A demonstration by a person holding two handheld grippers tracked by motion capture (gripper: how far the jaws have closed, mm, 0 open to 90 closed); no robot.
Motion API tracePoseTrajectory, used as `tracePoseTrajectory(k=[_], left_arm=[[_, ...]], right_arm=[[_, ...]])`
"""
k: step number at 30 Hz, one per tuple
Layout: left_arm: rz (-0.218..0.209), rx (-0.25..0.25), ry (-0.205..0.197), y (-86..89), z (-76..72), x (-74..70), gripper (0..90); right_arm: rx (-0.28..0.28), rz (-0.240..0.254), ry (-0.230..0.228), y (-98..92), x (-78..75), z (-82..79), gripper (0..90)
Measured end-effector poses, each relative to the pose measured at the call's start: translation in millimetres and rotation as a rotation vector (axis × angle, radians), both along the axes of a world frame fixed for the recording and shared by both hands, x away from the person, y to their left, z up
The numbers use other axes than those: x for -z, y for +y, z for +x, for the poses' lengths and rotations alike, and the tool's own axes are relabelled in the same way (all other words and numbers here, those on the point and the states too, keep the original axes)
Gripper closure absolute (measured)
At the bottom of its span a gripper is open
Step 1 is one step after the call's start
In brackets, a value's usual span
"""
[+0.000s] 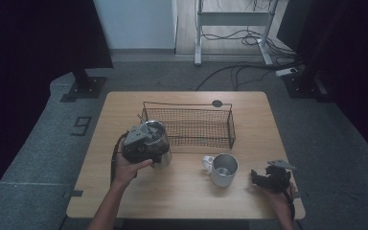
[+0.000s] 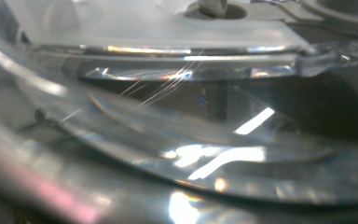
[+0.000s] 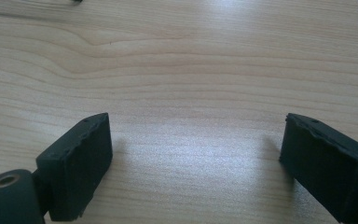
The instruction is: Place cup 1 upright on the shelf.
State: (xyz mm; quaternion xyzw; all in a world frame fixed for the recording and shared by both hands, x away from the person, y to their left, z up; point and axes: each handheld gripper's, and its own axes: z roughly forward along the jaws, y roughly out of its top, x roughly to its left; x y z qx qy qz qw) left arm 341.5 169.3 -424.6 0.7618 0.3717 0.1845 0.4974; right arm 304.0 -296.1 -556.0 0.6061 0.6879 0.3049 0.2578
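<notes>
No brand, label or readable writing shows on any of the things on the table (image 1: 182, 191); the one mark that reads is a black figure like a "9" (image 1: 81, 125) on the grey floor at the left of the high view.

In the high view, the left hand (image 1: 127, 168) comes up from the bottom edge, left of centre, and holds the left gripper (image 1: 141, 139) against a shiny metal cup (image 1: 159, 143) just left of centre. The cup stands at the near left corner of a wire basket (image 1: 191, 127), touching or just beside its wire. The left gripper view is a blurred close-up of the cup's gleaming metal wall (image 2: 177, 140); whether those jaws pinch the cup or merely stand about it cannot be told.

The right hand (image 1: 280, 196) lies at the lower right of the high view near the table's edge, with the right gripper (image 1: 263, 177) pointing toward the left of the frame. In the right gripper view its jaws are spread wide over bare wood, nothing between them.

A white mug (image 1: 223, 168) stands upright in the lower centre, handle to the left, between the two grippers; its inside looks empty. The wire basket holds nothing that can be made out.
</notes>
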Motion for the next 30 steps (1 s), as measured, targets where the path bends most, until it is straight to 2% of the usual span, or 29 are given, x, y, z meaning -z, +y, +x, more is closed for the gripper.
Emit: tracePoseTrajectory(k=[7,22,30], left_arm=[[0.016,-0.004,-0.005,-0.6,4.0,-4.5,4.0],[0.008,-0.006,-0.015,-3.0,13.3,-14.3,4.0],[0.018,-0.001,-0.023,-5.6,17.5,-19.3,4.0]], right_arm=[[0.001,0.0,0.0,0.0,0.0,0.0,8.9],[0.001,0.0,0.0,0.0,-0.1,-0.1,9.0],[0.003,0.0,-0.001,0.0,0.0,0.0,9.1]])
